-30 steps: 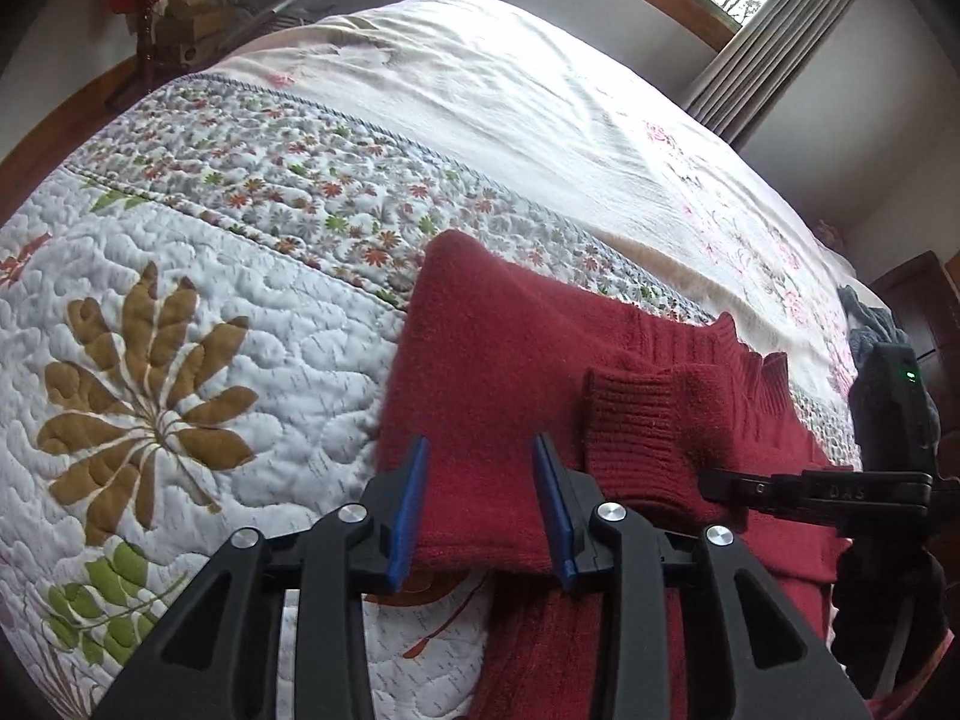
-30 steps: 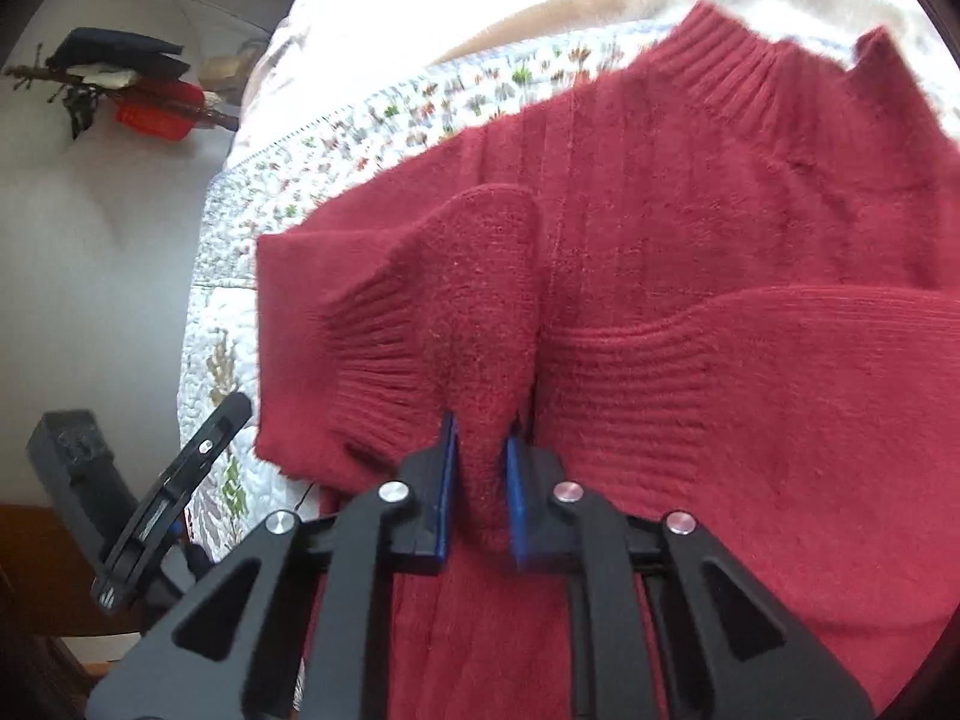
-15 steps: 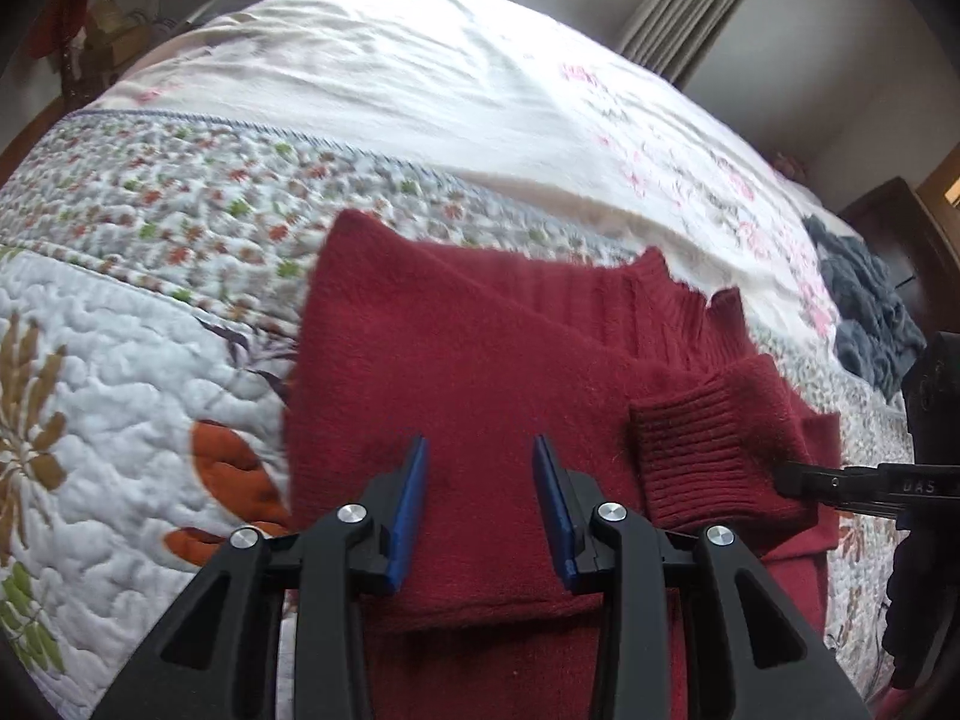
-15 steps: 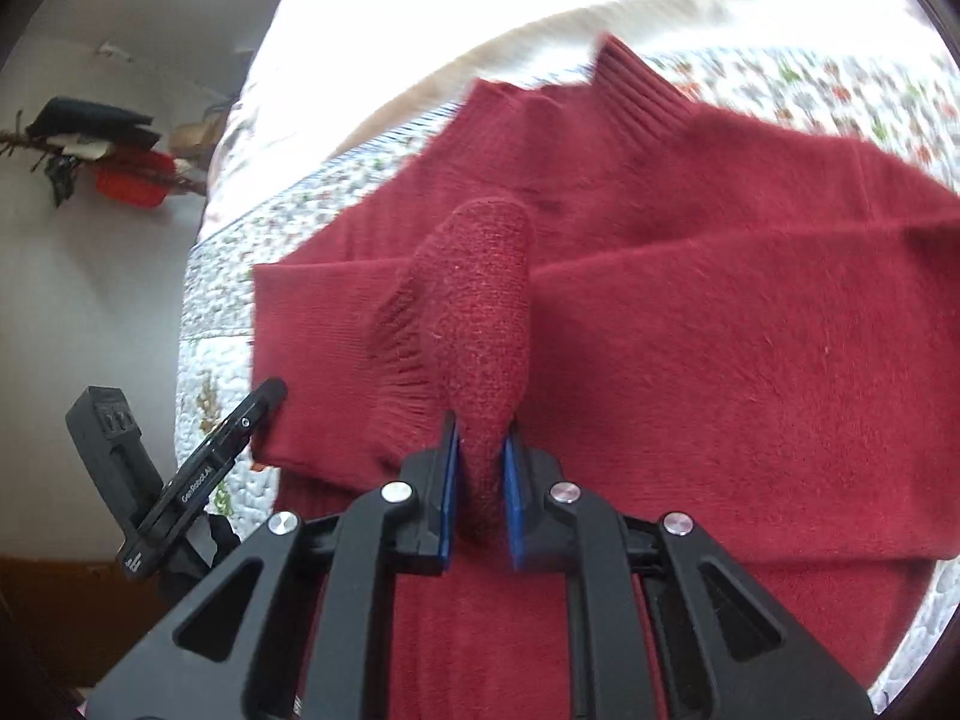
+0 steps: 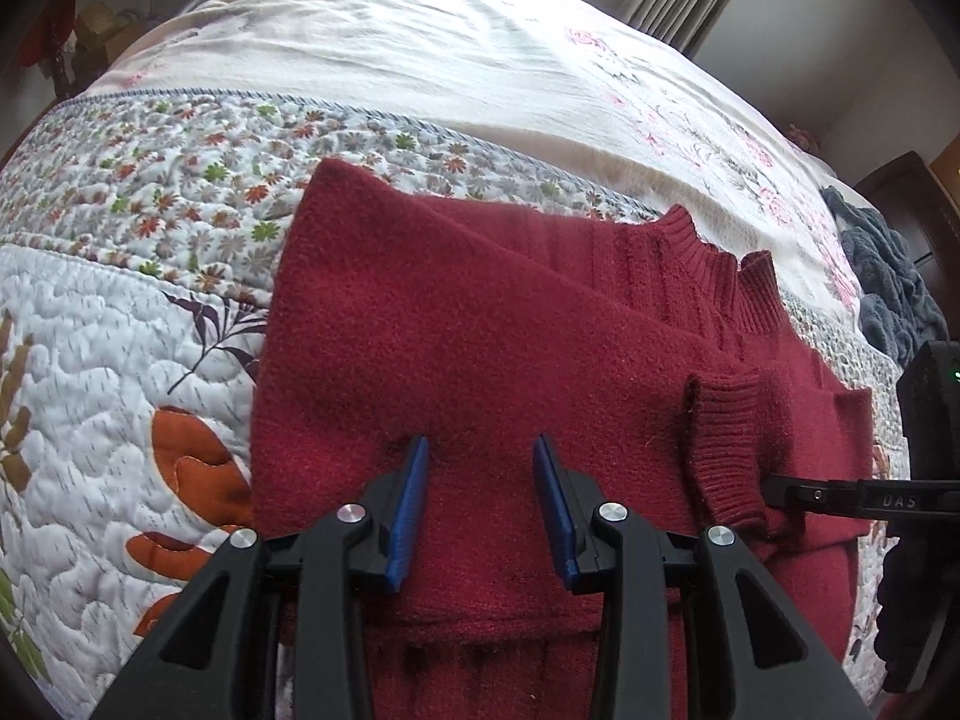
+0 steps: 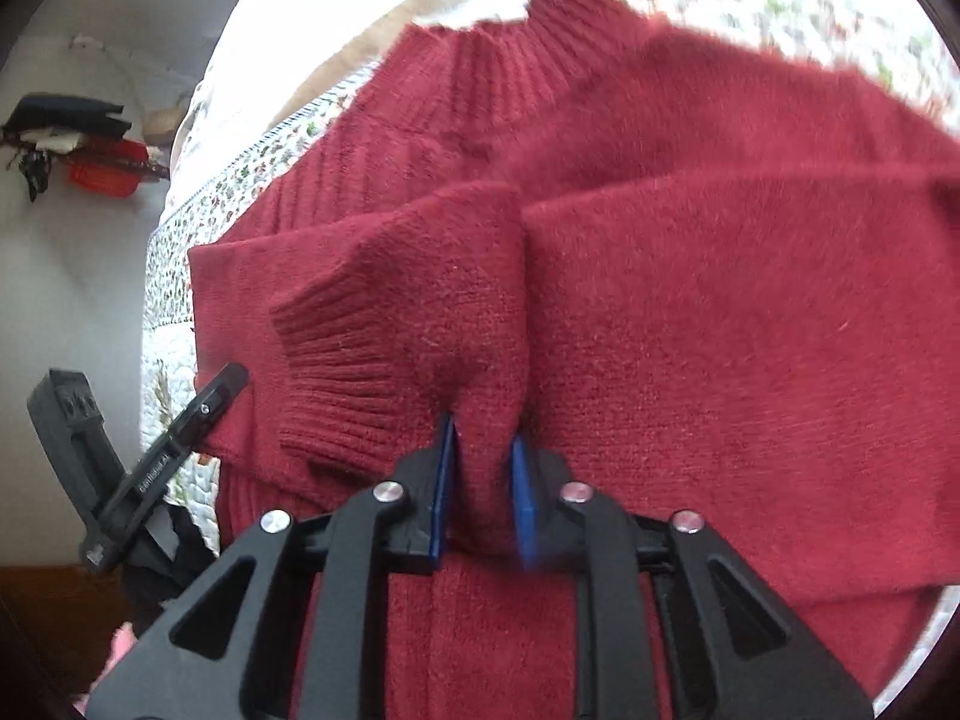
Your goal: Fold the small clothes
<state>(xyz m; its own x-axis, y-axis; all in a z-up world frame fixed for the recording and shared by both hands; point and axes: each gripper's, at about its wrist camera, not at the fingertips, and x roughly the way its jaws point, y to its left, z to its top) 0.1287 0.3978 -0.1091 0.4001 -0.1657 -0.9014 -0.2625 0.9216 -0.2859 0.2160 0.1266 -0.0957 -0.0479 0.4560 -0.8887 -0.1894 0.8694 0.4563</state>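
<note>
Red sweater [image 5: 480, 348] lies in the middle of the frame on the flowery bed [image 5: 180, 228]. Left gripper [image 5: 483, 480] rests on it, fingers spread apart. Right gripper [image 6: 480, 456] fingers pinch the sleeve [image 6: 432, 312].

A bed [image 5: 420, 18] covered by a quilt [image 5: 120, 324] printed with small flowers and large leaves, its far half under a pale sheet [image 5: 480, 60] with pink blossoms. A dark red sweater [image 5: 480, 324] lies flat on the quilt, sleeves folded across its body. A grey-blue cloth [image 5: 882, 276] sits bunched at the bed's far right edge.
</note>
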